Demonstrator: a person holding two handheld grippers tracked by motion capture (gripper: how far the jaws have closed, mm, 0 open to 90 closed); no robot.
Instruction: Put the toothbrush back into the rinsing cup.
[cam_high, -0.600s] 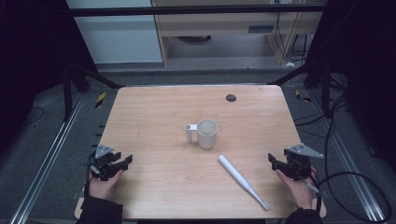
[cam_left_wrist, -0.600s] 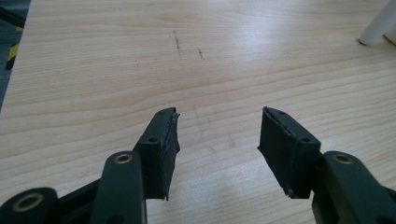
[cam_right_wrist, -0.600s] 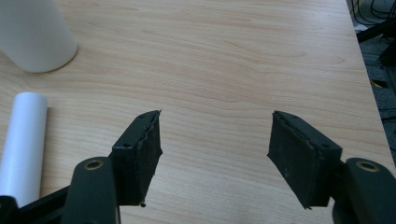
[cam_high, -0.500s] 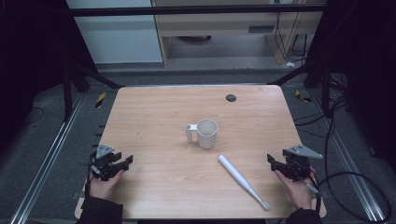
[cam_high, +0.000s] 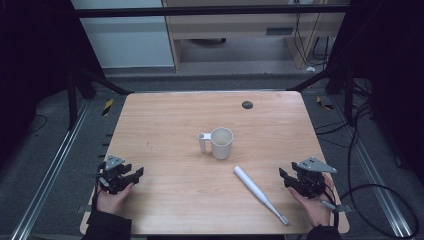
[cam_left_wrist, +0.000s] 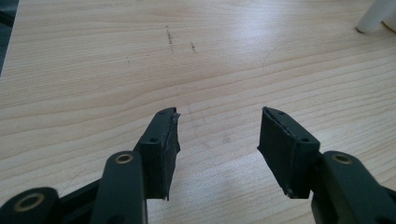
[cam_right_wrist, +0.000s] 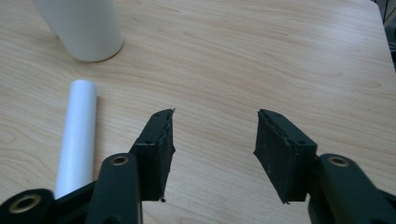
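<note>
Grippers sit at the near corners of the worktop (cam_high: 165, 125): we hold the left gripper (cam_high: 131, 176) and the right gripper (cam_high: 286, 177) with jaws spread, pinching nothing. Between them a white mug (cam_high: 220, 143) stands upright at mid-worktop, its handle toward our left. Just beside it, toward our right gripper, a white toothbrush (cam_high: 259, 192) lies flat.
</note>
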